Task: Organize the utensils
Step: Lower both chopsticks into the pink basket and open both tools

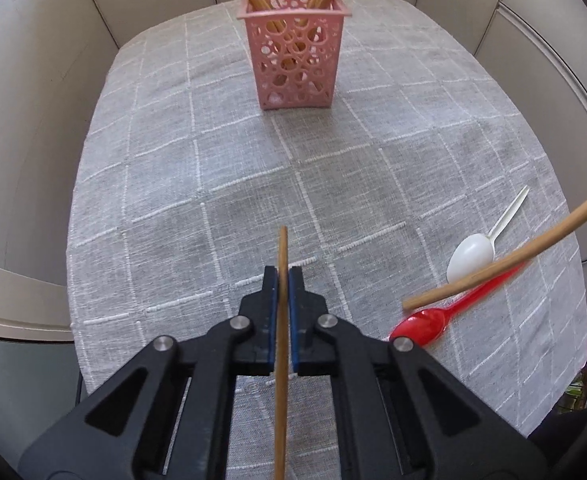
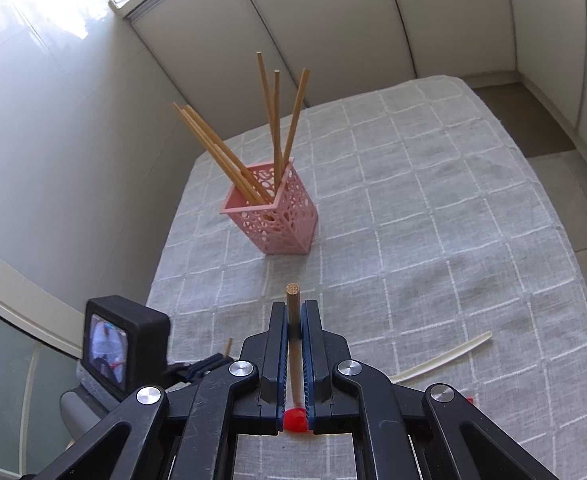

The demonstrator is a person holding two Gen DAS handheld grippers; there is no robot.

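A pink perforated holder [image 1: 295, 50] stands at the far side of the table with several wooden chopsticks in it; it also shows in the right wrist view [image 2: 275, 210]. My left gripper [image 1: 282, 274] is shut on a wooden chopstick [image 1: 282, 248], held above the cloth. My right gripper [image 2: 293, 312] is shut on another wooden chopstick [image 2: 293, 300], which shows in the left wrist view [image 1: 505, 258] at the right. A white plastic spoon [image 1: 471, 256] and a red plastic spoon [image 1: 425, 322] lie on the cloth at the right, under that chopstick.
A grey checked tablecloth [image 1: 253, 184] covers the table. Pale cabinet panels [image 1: 33, 80] surround its far and left sides. The left gripper's camera [image 2: 123, 350] shows at the lower left of the right wrist view. The white spoon's handle [image 2: 449, 356] lies right of my right gripper.
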